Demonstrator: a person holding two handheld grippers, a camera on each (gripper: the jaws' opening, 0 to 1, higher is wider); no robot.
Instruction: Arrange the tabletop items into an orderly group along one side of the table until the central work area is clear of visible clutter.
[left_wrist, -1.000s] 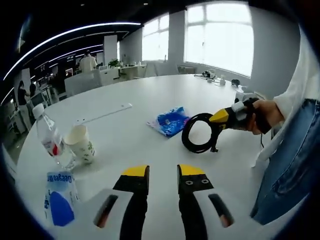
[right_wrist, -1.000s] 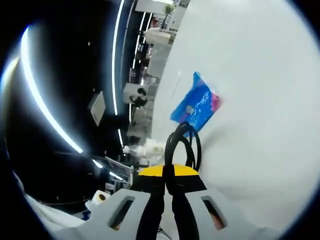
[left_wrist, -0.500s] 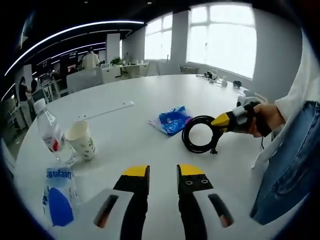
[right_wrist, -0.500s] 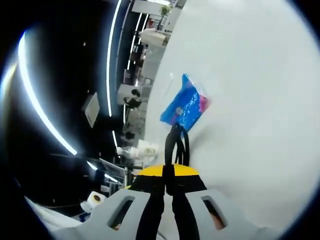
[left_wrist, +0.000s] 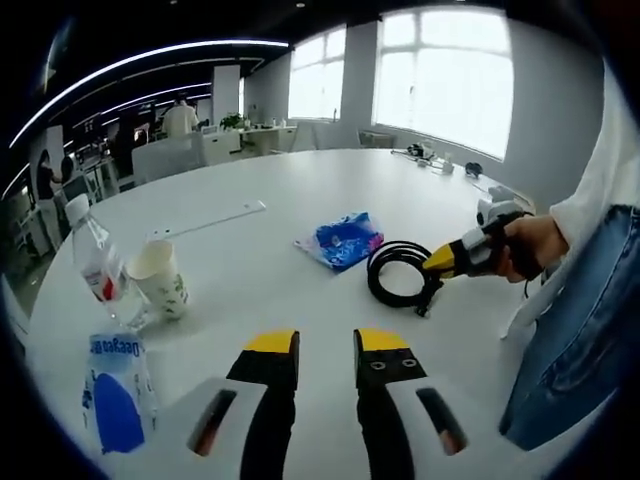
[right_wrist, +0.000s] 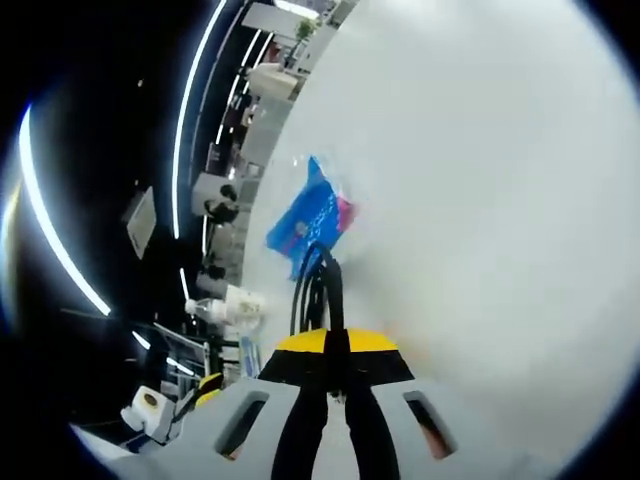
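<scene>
A black coiled cable rests with its loop low on the white table, and my right gripper is shut on its near edge, a hand behind it. In the right gripper view the jaws pinch the cable edge-on. Just beyond it lies a blue plastic packet. My left gripper hovers open over the table's near part, holding nothing. To the left stand a paper cup and a water bottle, with a blue-and-white tissue pack nearer.
A long white strip lies farther back on the table. Small items sit at the far edge near the windows. A person's blue jeans and white sleeve stand at the right. Desks and people fill the room at the back left.
The right gripper has brought the cable down and a little to the right, so the coil now lies flatter on the table. The left gripper has held still.
</scene>
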